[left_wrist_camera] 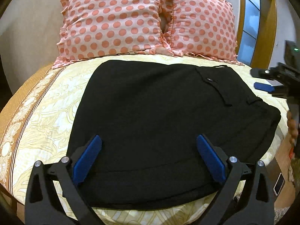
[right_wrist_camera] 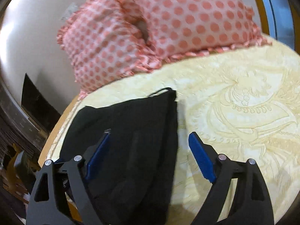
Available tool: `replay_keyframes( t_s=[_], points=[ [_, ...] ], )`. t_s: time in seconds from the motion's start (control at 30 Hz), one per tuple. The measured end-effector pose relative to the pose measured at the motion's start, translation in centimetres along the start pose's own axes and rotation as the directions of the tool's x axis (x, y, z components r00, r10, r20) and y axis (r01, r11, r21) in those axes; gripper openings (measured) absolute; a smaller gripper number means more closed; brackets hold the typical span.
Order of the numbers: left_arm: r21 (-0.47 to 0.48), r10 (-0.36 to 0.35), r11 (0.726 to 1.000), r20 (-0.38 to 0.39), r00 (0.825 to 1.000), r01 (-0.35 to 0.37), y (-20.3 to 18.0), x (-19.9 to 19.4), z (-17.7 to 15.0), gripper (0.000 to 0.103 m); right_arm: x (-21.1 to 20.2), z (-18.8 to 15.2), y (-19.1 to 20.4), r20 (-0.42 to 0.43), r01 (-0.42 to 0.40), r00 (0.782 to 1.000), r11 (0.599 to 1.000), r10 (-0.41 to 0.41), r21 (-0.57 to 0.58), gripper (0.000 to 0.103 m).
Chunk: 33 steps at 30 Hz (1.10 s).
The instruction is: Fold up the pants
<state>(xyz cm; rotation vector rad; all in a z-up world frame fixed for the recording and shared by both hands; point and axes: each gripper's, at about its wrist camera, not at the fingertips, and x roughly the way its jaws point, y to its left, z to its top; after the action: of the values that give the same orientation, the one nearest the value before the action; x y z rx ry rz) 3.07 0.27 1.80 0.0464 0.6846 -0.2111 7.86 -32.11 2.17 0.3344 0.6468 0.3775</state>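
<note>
Yellow bedspread [left_wrist_camera: 46, 116] bears folded black pants [left_wrist_camera: 159, 116] before polka-dot pillows [left_wrist_camera: 112, 18].

The bed [left_wrist_camera: 56, 101] carried a cream bedspread [right_wrist_camera: 234, 103] with a pale gold swirling print and a tan patterned border along its left side. Black pants [left_wrist_camera: 159, 123] lay folded flat on it, waistband to the right. Two pink polka-dot pillows [left_wrist_camera: 112, 20] rested side by side, touching, at the head

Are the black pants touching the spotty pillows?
Apart. The left wrist view shows a strip of yellow bedsheet between the far edge of the black pants and the spotty pillows.
</note>
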Motion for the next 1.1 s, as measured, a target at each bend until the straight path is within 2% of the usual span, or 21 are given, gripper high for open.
replay_keyframes(
  t_s=[0.17, 0.27, 0.3, 0.37, 0.43, 0.5, 0.57, 0.63, 0.7, 0.73, 0.77, 0.8, 0.9, 1.03, 1.07, 1.1],
  points=[
    [0.008, 0.001, 1.000, 0.007, 1.000, -0.001, 0.0, 0.0, -0.1, 0.101, 3.0, 0.7, -2.3, -0.098, -0.045, 0.994, 0.995, 0.054, 0.087, 0.076],
    [0.011, -0.002, 1.000, 0.013, 1.000, 0.002, 0.0, 0.0, -0.2, 0.101, 4.2, 0.3, -2.4, -0.126, -0.066, 0.989, 0.993, 0.078, 0.094, 0.072],
    [0.008, -0.011, 1.000, 0.016, 1.000, 0.010, 0.2, -0.1, -0.2, 0.101, 4.1, 0.2, -2.3, -0.124, -0.065, 0.989, 0.994, 0.075, 0.085, 0.066],
    [-0.029, -0.056, 0.998, 0.018, 0.998, 0.057, 0.8, -0.6, 0.2, 0.100, 4.3, -0.2, -1.7, -0.145, -0.088, 0.985, 0.995, 0.095, 0.057, 0.063],
    [-0.122, -0.152, 0.980, 0.052, 0.987, 0.157, 2.7, -1.8, 1.6, 0.099, 4.3, -0.4, -1.0, -0.148, -0.074, 0.986, 0.997, 0.073, -0.003, 0.063],
    [-0.176, -0.162, 0.969, 0.085, 0.983, 0.175, 4.7, -2.3, 3.2, 0.099, 4.3, -0.4, -1.0, -0.151, -0.079, 0.986, 0.997, 0.076, -0.010, 0.063],
    [-0.207, -0.138, 0.966, 0.088, 0.986, 0.154, 6.3, -2.2, 4.5, 0.099, 4.4, -0.2, -1.5, -0.150, -0.100, 0.984, 0.995, 0.100, 0.011, 0.063],
    [-0.223, -0.121, 0.966, 0.052, 0.991, 0.130, 8.0, -1.0, 6.1, 0.099, 4.6, -0.1, -1.5, -0.146, -0.108, 0.983, 0.994, 0.107, 0.004, 0.063],
    [-0.221, -0.122, 0.969, -0.039, 0.992, 0.111, 9.2, 1.6, 7.4, 0.098, 4.8, 0.0, -1.2, -0.148, -0.105, 0.984, 0.994, 0.100, -0.025, 0.062],
    [-0.224, -0.120, 0.969, -0.067, 0.991, 0.102, 9.5, 2.4, 7.7, 0.097, 4.8, 0.0, -1.0, -0.153, -0.099, 0.984, 0.994, 0.091, -0.048, 0.058],
    [-0.229, -0.122, 0.969, -0.101, 0.987, 0.097, 9.8, 3.5, 7.8, 0.090, 4.7, -0.1, -0.7, -0.155, -0.102, 0.984, 0.992, 0.090, -0.068, 0.057],
    [-0.250, -0.153, 0.962, -0.154, 0.976, 0.112, 10.3, 5.0, 7.9, 0.082, 4.6, -0.2, -0.7, -0.154, -0.106, 0.984, 0.992, 0.093, -0.076, 0.056],
    [-0.317, -0.235, 0.935, -0.225, 0.946, 0.157, 11.2, 7.5, 7.8, 0.072, 4.7, -0.1, -1.1, -0.154, -0.123, 0.982, 0.990, 0.113, -0.063, 0.056],
    [-0.306, -0.236, 0.939, -0.239, 0.942, 0.158, 11.2, 8.4, 8.1, 0.068, 4.9, 0.0, -0.9, -0.154, -0.119, 0.982, 0.990, 0.106, -0.077, 0.056],
    [-0.305, -0.247, 0.937, -0.246, 0.937, 0.167, 11.0, 8.7, 8.2, 0.056, 4.9, 0.0, -0.8, -0.153, -0.115, 0.983, 0.990, 0.101, -0.087, 0.054],
    [-0.296, -0.243, 0.941, -0.252, 0.937, 0.164, 10.6, 8.7, 8.3, 0.050, 4.7, -0.1, -0.5, -0.148, -0.117, 0.984, 0.987, 0.101, -0.107, 0.047]
  ],
)
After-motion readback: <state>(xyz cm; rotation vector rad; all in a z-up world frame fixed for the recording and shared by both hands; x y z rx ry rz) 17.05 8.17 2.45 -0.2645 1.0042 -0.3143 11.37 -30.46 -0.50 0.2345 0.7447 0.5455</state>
